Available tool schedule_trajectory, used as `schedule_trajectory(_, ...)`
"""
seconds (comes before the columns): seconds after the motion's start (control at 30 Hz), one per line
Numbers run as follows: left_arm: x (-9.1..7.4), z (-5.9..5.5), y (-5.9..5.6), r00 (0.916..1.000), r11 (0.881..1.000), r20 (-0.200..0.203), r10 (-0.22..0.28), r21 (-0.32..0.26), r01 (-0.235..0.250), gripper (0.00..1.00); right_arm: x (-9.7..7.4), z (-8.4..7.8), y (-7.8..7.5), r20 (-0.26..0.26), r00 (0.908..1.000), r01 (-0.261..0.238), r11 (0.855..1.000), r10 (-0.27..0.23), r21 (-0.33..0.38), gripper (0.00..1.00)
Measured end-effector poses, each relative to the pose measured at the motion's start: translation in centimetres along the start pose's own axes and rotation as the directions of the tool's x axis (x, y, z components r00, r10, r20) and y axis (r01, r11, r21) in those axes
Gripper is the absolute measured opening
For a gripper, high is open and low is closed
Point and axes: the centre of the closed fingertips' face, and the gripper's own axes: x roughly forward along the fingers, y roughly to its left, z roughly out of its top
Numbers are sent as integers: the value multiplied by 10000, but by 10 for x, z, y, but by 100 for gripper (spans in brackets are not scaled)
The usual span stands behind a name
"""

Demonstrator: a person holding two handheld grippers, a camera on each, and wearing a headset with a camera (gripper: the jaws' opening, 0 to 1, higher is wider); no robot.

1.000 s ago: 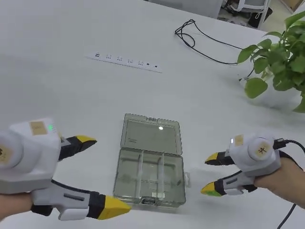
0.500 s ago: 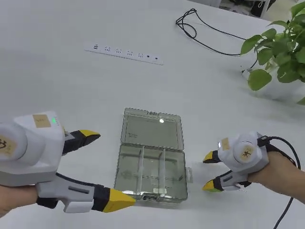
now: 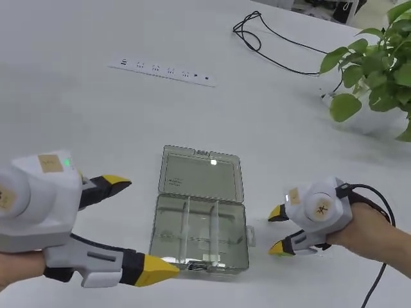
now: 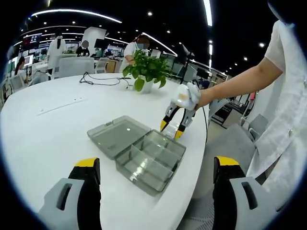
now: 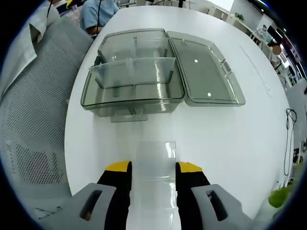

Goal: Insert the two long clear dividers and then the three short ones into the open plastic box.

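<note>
The open clear plastic box (image 3: pixel 198 251) lies on the white table with its lid (image 3: pixel 201 173) flat behind it. Two long clear dividers (image 3: pixel 185 223) stand inside it, running front to back. My left gripper (image 3: pixel 137 228) hovers open and empty at the box's left side; in the left gripper view its jaws spread wide around the box (image 4: pixel 149 161). My right gripper (image 3: pixel 278 231) is low at the box's right side, open. In the right gripper view its jaws straddle short clear dividers (image 5: pixel 156 160) lying flat on the table in front of the box (image 5: pixel 132 91).
A white power strip (image 3: pixel 160 69) and a black cable (image 3: pixel 276 48) lie farther back. A potted plant (image 3: pixel 372 70) stands at the back right. The table's near edge is close under the grippers, with a grey mesh chair (image 5: pixel 33 120) beside it.
My right gripper has moved down and a little left, closer to the box's right side, and its jaws have narrowed slightly. The left gripper has barely moved. The head camera has shifted.
</note>
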Motion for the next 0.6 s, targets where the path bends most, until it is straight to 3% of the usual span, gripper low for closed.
schedule_trajectory(0.47,-2,1,-4,10000,9999,12,-61,133,61,100,-2,0,0,-133,9995,279,9990,-275,345,33)
schedule_trajectory(0.6,-4,4,-5,9999,9998,127,-50,219,47,100,-11,2,0,175,9980,593,9961,-605,659,33)
